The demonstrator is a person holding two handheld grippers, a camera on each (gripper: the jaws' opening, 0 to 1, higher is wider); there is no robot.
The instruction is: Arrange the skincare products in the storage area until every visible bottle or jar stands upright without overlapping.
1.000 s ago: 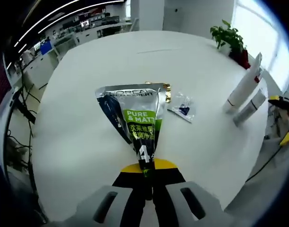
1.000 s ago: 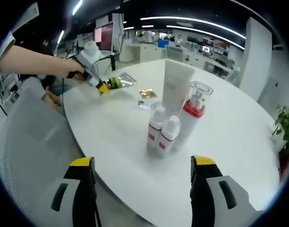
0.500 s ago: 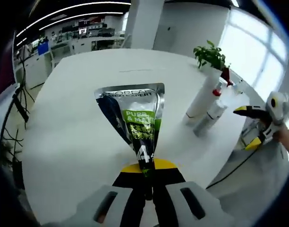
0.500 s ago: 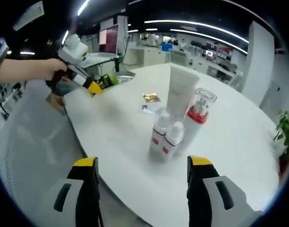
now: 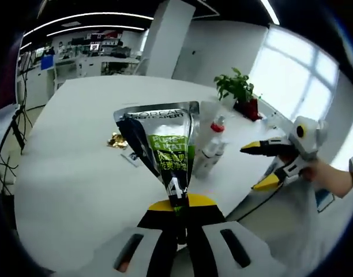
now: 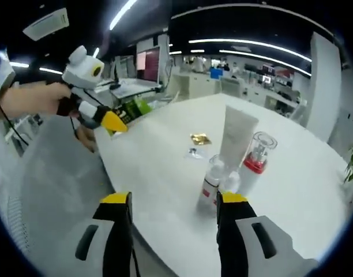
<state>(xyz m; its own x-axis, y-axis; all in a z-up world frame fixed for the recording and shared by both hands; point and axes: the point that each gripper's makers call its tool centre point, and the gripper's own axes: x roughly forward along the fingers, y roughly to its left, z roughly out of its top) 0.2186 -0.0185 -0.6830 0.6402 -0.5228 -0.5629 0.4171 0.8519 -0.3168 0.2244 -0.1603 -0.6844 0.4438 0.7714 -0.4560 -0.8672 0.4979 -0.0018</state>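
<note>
Left gripper (image 5: 177, 209) pinching a silver-and-green foil skincare sachet (image 5: 165, 150) above a white round counter (image 5: 72, 173).

Its jaws clamp the sachet's narrow end at frame centre. Right gripper (image 6: 173, 199) jaws stand wide apart, empty; beyond them, right of centre, a white tube (image 6: 237, 138), small white bottles (image 6: 213, 182) and a red-collared pump bottle (image 6: 258, 158) stand upright, clustered.

My right gripper (image 6: 173, 202) hangs open before two small white bottles (image 6: 218, 186), a tube (image 6: 235, 134) and a red-collared pump bottle (image 6: 257, 158).
</note>
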